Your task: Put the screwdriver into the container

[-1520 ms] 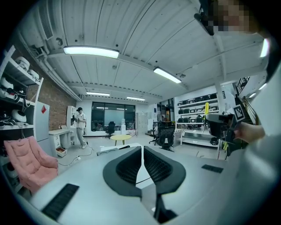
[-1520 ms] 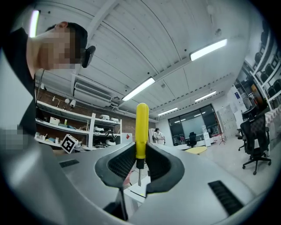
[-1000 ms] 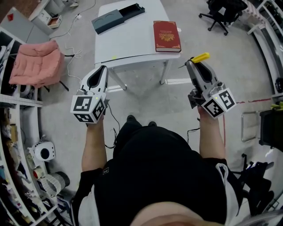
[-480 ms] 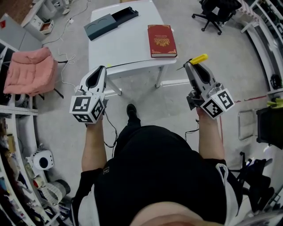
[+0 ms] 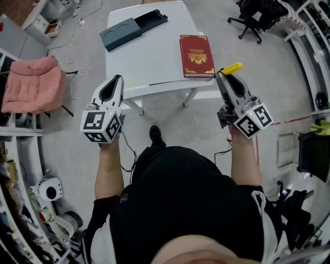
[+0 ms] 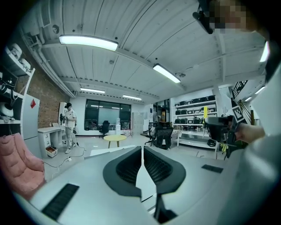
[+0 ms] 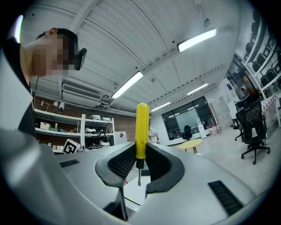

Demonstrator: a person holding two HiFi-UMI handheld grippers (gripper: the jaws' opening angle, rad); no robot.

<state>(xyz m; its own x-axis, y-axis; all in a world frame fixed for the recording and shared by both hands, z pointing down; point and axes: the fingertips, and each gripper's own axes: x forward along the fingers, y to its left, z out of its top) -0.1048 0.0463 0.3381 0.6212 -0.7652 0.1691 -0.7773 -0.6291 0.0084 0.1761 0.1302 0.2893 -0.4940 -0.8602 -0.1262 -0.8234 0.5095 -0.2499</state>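
Note:
A yellow-handled screwdriver point(image 5: 230, 68) is clamped crosswise in my right gripper point(image 5: 225, 75), just off the right front corner of the white table point(image 5: 154, 56). In the right gripper view the screwdriver point(image 7: 141, 132) stands upright between the jaws, its short blade pointing down. The dark grey container point(image 5: 133, 29), a flat open box with its lid slid partly off, lies at the table's far left. My left gripper point(image 5: 114, 82) hangs at the table's left front corner, and in the left gripper view the left gripper point(image 6: 142, 165) has its jaws together with nothing between them.
A red book point(image 5: 196, 55) lies on the table's right side, near the right gripper. A pink armchair point(image 5: 32, 83) stands to the left, an office chair point(image 5: 257, 15) at the far right. Cables trail on the floor behind the table; shelves line the left edge.
The view has shifted, so the table sits slightly closer and further right than half a second ago. Both grippers hold the same pose, the screwdriver still clamped in the right one.

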